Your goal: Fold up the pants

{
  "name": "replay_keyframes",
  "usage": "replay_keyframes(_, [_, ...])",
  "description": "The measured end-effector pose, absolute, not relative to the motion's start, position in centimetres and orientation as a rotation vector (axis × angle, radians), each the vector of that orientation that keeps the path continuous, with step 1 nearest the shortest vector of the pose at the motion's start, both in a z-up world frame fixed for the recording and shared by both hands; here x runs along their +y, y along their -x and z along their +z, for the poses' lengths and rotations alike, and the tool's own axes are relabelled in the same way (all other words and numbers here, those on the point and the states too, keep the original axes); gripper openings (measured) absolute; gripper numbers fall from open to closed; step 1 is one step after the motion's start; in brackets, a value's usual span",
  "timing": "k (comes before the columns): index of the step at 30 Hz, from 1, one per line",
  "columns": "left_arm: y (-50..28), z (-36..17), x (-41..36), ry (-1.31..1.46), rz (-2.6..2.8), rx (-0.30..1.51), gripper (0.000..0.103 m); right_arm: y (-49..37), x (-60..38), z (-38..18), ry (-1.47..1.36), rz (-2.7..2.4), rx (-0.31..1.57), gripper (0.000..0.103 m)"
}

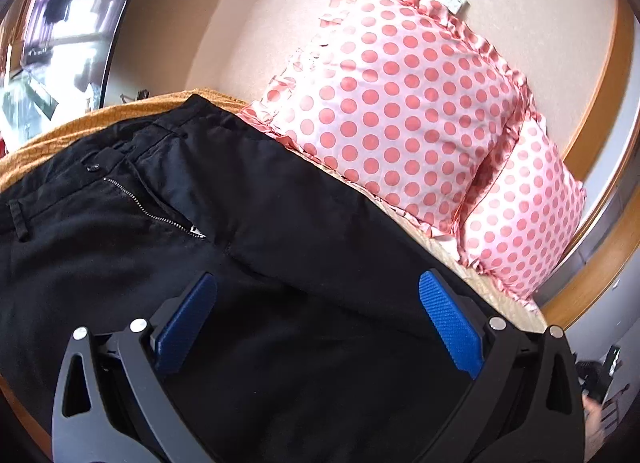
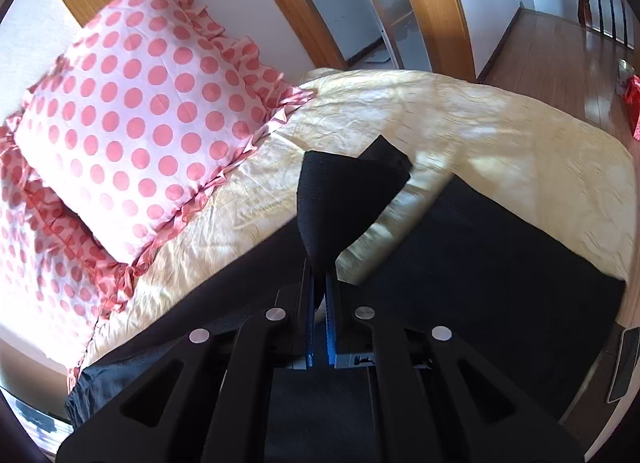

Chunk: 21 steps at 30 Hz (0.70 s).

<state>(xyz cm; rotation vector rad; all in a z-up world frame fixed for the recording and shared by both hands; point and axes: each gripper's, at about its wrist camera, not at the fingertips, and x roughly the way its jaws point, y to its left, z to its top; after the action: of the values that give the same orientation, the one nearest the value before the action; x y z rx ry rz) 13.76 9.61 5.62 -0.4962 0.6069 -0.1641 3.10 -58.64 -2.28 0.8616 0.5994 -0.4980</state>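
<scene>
Black pants [image 1: 248, 199] lie spread face-up on the bed [image 2: 500, 123] beside the pillows [image 1: 400, 103], fly unzipped, waistband on the side away from the pillows. Left gripper [image 1: 318, 327] hovers over the crotch and thigh area, fingers wide apart, holding nothing, probably ready to pin or grab the fabric. Right gripper [image 2: 319, 303] is closed tight on a leg cuff [image 2: 344, 191], lifted off the bed, likely to carry it over for a fold.

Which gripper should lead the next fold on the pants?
Right. The right gripper is already shut on a raised pant leg end, ready to carry it over. The left gripper is open above the pants, holding nothing.
</scene>
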Motion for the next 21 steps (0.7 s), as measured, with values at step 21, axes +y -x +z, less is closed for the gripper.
replay_keyframes(21, [-42.9, 4.8, 11.5, 0.523, 0.079, 1.085, 0.099, 1.9, -57.8, -5.3, -0.967, -0.461, 0.590, 0.005])
